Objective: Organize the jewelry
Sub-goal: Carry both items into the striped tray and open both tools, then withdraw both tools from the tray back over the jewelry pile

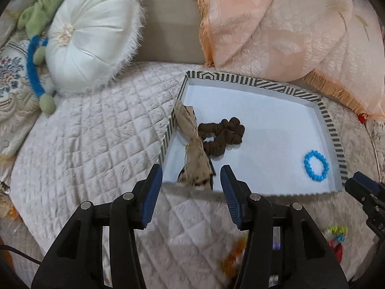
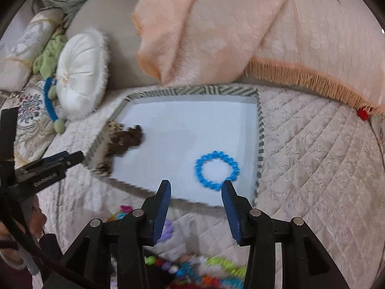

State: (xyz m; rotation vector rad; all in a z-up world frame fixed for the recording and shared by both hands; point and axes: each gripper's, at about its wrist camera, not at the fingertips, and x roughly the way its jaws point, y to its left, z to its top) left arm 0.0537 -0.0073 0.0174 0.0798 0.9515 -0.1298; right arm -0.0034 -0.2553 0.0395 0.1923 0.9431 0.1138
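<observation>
A tray (image 1: 333, 130) with a striped rim and pale blue floor lies on the quilted bed; it also shows in the right wrist view (image 2: 260, 130). In it lie a brown scrunchie (image 1: 222, 133), a beige bow clip (image 1: 195, 154) leaning on the left rim, and a blue spiral hair tie (image 1: 315, 165) (image 2: 217, 169). My left gripper (image 1: 191, 177) is open and empty, just before the tray's near edge by the bow clip. My right gripper (image 2: 196, 187) is open and empty, over the tray's near edge, next to the blue hair tie.
Colourful hair ties and beads (image 2: 192, 269) lie on the quilt near me, partly under the grippers; some show in the left wrist view (image 1: 336, 234). A white round cushion (image 1: 91, 36), a green and blue toy (image 1: 36, 55) and a peach fringed blanket (image 1: 288, 29) lie behind.
</observation>
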